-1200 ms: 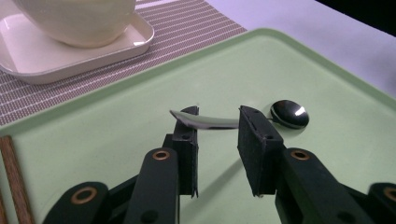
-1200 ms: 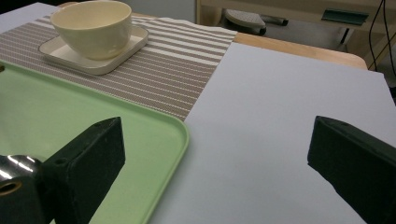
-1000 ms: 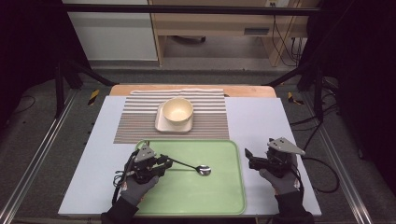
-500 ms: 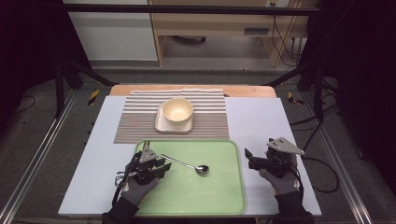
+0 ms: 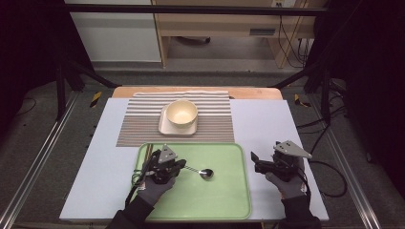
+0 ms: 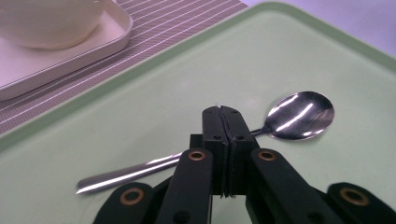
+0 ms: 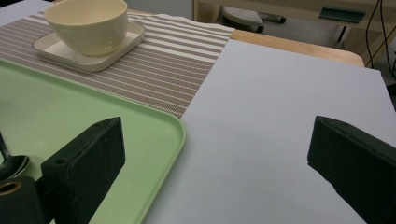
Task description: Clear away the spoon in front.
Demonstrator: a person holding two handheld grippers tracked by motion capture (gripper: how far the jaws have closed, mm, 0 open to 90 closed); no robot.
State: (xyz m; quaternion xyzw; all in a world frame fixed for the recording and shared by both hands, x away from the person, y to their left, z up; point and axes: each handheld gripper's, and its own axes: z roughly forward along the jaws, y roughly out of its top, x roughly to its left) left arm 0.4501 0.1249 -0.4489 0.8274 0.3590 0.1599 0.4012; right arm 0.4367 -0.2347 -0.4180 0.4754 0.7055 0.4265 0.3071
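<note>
A metal spoon (image 5: 206,173) lies on the green tray (image 5: 215,205), bowl end to the right. My left gripper (image 5: 180,164) is over the spoon's handle, shut. In the left gripper view the jaws (image 6: 222,112) are pressed together and the handle passes crosswise behind them, with the spoon's bowl (image 6: 301,114) just past the tips. Whether the tips touch the handle I cannot tell. My right gripper (image 5: 255,162) is open and empty at the tray's right edge, low over the white board. In the right gripper view its jaws (image 7: 215,140) stand wide apart.
A cream bowl (image 5: 181,113) stands on a square saucer (image 5: 165,128) on a striped placemat (image 5: 138,124) beyond the tray. The white board (image 5: 267,124) covers the table, with bare room at the right. Black frame bars and cables ring the table.
My left gripper has shifted a little up and to the right along the spoon's handle. The spoon has barely moved. The right gripper has stayed put.
</note>
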